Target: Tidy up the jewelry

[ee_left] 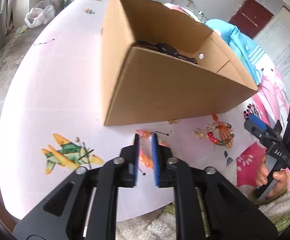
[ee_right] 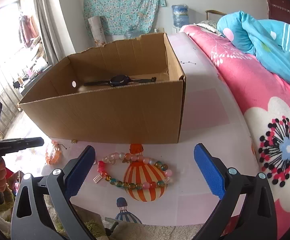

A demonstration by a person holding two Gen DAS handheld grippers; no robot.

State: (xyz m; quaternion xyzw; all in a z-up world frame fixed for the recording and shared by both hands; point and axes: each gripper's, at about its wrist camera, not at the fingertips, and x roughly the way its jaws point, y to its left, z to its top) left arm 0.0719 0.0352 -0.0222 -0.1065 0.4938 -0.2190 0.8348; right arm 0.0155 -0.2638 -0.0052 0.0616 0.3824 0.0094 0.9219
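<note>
An orange bead bracelet (ee_left: pixel 145 160) (ee_right: pixel 53 155) lies on the pink table in front of a cardboard box (ee_left: pixel 165 92) (ee_right: pixel 105 112). My left gripper (ee_left: pixel 145 136) hovers over it with its blue pads a narrow gap apart. The beads show between and beside the pads, and nothing is pinched. A multicoloured bead bracelet (ee_right: pixel 135 172) (ee_left: pixel 221 136) rests on a striped balloon print. My right gripper (ee_right: pixel 145 150) stands wide open on either side of it, not touching. A dark wristwatch (ee_right: pixel 121 81) (ee_left: pixel 169 50) lies inside the box.
Small gold charms (ee_left: pixel 172 122) (ee_left: pixel 198 133) sit near the box's front wall. A thin dark chain (ee_left: pixel 43 43) (ee_right: pixel 188 62) lies on the table beyond the box. Pink floral bedding (ee_right: pixel 265 120) and a blue quilt (ee_right: pixel 265 40) border the table's right side.
</note>
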